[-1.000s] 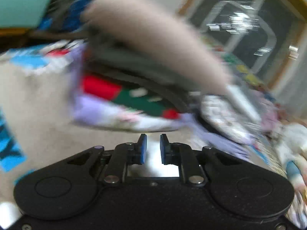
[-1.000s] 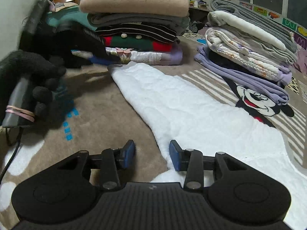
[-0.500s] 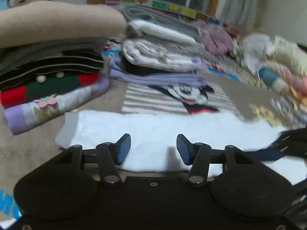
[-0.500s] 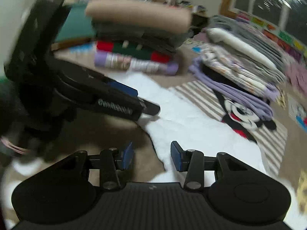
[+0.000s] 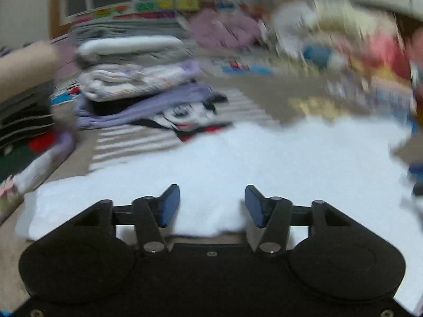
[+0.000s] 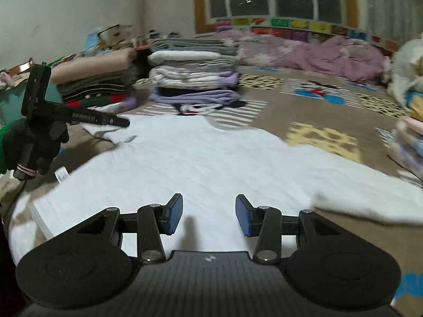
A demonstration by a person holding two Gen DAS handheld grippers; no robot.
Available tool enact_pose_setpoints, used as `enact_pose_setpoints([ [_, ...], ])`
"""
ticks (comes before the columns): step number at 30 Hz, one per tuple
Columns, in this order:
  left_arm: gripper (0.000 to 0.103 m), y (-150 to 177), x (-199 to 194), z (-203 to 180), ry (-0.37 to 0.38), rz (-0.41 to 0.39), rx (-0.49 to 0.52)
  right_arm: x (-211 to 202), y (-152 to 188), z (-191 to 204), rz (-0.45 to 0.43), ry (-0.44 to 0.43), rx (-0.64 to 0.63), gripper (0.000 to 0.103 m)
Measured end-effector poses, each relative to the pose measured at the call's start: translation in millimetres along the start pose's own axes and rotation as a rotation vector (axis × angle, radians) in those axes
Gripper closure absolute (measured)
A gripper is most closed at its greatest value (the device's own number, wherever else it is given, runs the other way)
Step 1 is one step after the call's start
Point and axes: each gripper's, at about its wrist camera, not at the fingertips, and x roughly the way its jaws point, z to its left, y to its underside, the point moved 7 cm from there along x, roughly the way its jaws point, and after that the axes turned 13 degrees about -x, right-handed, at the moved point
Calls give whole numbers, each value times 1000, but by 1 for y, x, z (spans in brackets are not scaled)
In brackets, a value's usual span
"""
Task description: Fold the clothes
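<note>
A white quilted garment (image 6: pixel 211 163) lies spread flat on the carpet, its label sticking out at the left edge. In the left wrist view the same white garment (image 5: pixel 238 163) fills the foreground. My left gripper (image 5: pixel 211 206) hovers open just over its near edge, nothing between the blue pads. My right gripper (image 6: pixel 208 214) also stands open, low over the cloth, empty. The left gripper (image 6: pixel 79 117) shows in the right wrist view, held by a black-gloved hand (image 6: pixel 34 142) above the garment's left corner.
Two stacks of folded clothes stand behind the garment: a striped and beige stack (image 6: pixel 100 79) at the left and a grey, white and lilac stack (image 6: pixel 193 74) beside it. A pink blanket (image 6: pixel 317 52) lies under the window. Loose clothes (image 6: pixel 407 121) pile at the right.
Both grippers have swung right across the room and come down over the white garment. The left gripper, narrow a second ago, has opened wide. The right gripper's jaws have spread further.
</note>
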Motion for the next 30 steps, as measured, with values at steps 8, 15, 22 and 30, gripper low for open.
enact_pose_setpoints([
  [8,60,14,-4,-19,-23,64,20,3,42,-15,26,-39,30,57],
  [15,51,10,-34,-77,-67,9,103,-12,45,-39,-34,-124,191,57],
  [22,71,8,-14,-192,-58,-27,126,-33,75,-123,-123,-49,534,56],
  [30,74,-18,68,-270,17,19,-53,-36,119,-194,-205,-35,884,56],
])
